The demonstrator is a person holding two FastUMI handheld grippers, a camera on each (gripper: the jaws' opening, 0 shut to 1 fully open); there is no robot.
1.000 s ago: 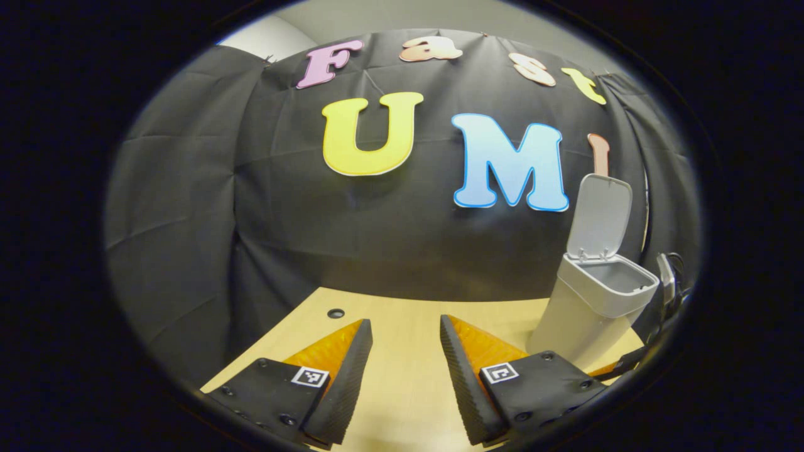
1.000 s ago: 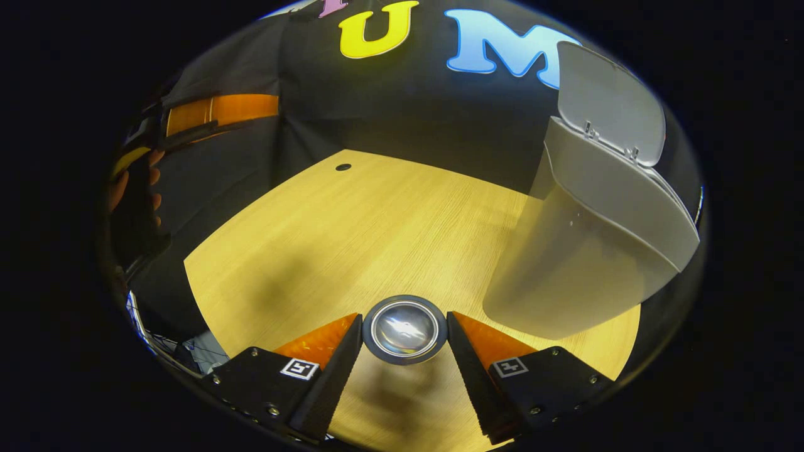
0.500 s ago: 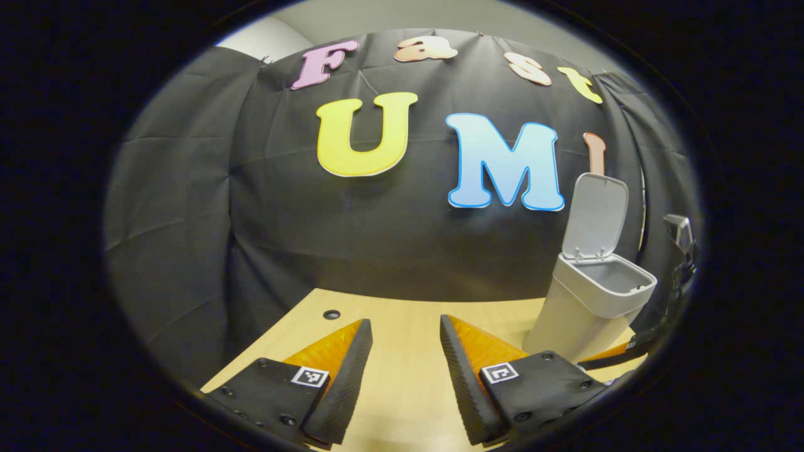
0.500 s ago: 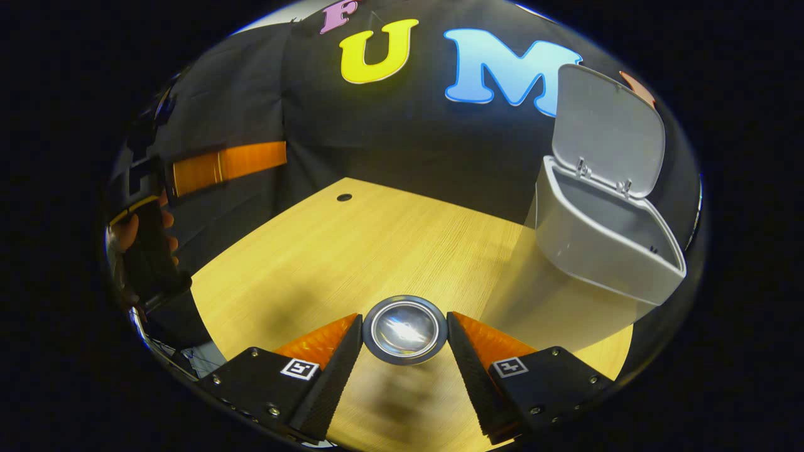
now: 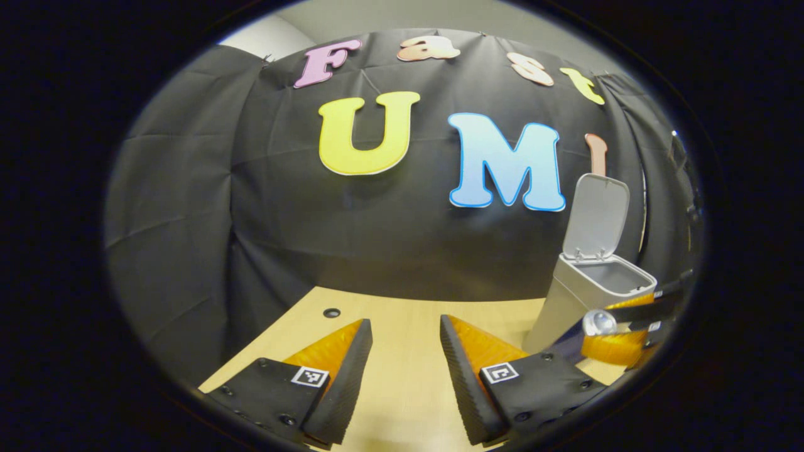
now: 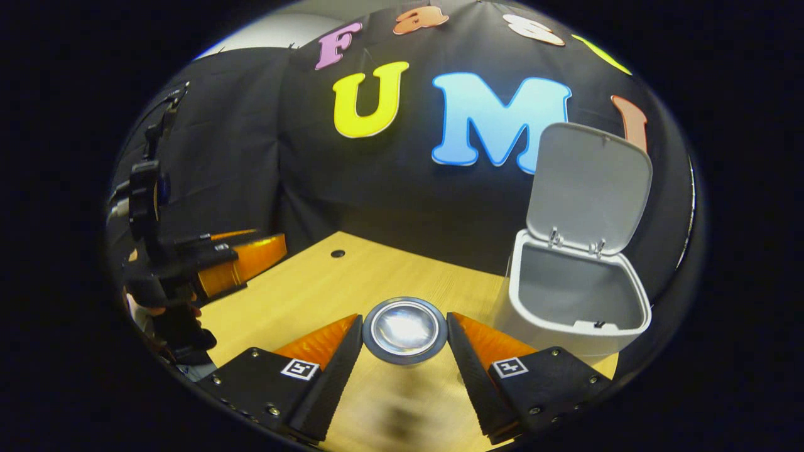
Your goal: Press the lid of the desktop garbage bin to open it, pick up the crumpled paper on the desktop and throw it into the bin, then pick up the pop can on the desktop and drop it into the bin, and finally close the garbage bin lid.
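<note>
In the right gripper view, my right gripper (image 6: pixel 404 339) is shut on the pop can (image 6: pixel 405 330), whose round silver end faces the camera, held above the wooden desk. The pale grey bin (image 6: pixel 575 301) stands just right of it with its lid (image 6: pixel 587 188) swung upright and its mouth showing. In the left gripper view, my left gripper (image 5: pixel 405 351) hangs open over the desk with nothing between its fingers. The bin (image 5: pixel 593 289) stands at the right there, and the right gripper with the can (image 5: pixel 600 323) is beside its front.
The wooden desk (image 6: pixel 326 282) has a small round hole (image 6: pixel 338 253) near its back left edge. The left gripper and the hand holding it (image 6: pixel 182 270) are at the left of the right gripper view.
My right gripper has risen with the can, so the bin's open mouth now shows from above the rim. In the left gripper view the can has come up beside the bin. The left gripper has hardly moved.
</note>
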